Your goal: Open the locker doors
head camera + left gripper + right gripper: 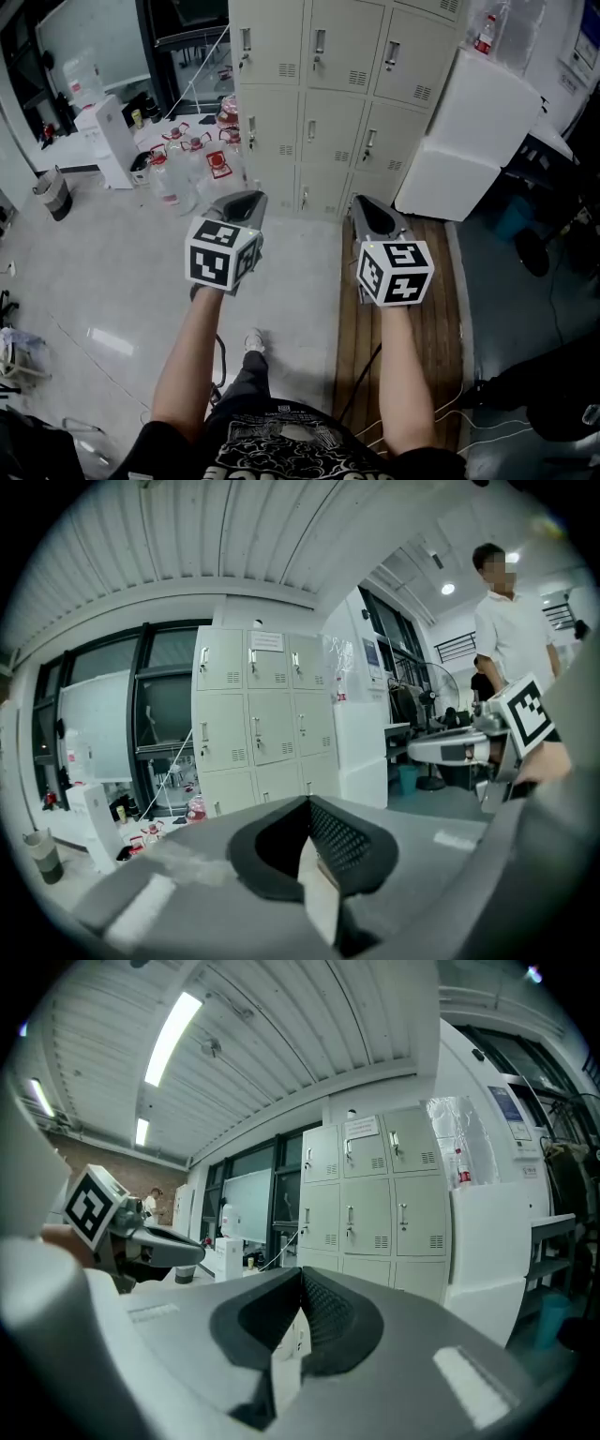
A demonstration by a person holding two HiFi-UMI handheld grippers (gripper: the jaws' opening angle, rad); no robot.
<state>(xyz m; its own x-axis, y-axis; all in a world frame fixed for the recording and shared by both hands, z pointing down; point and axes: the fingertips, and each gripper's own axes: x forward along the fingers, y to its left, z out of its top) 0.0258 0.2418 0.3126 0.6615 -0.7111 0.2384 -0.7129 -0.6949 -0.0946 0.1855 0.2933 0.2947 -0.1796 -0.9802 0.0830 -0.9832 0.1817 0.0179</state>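
The lockers [323, 94] stand as a block of pale doors, three across. Every door that shows is flush and closed, each with a small upright handle.

In the head view both grippers are held out side by side in front of the lockers, well apart from them, on bare forearms. Only this view shows the floor. A cluster of clear water jugs [187, 169] sits left of the lockers. White foam blocks [469, 131] are stacked against their right side. A strip of wooden planks [398, 328] runs out from their base under the right arm.

The left gripper [307, 801] has its jaws brought together at the tips with nothing between them, and the lockers lie straight beyond. Its own view alone shows a person in a white shirt [511, 621] standing well to the right of the lockers.

The right gripper [300, 1271] is likewise fully closed and empty. Its view alone shows the ceiling light strips [172, 1037] above the lockers. Both gripper views catch a paper sheet [362, 1128] on the top middle door, which the head view crops off.
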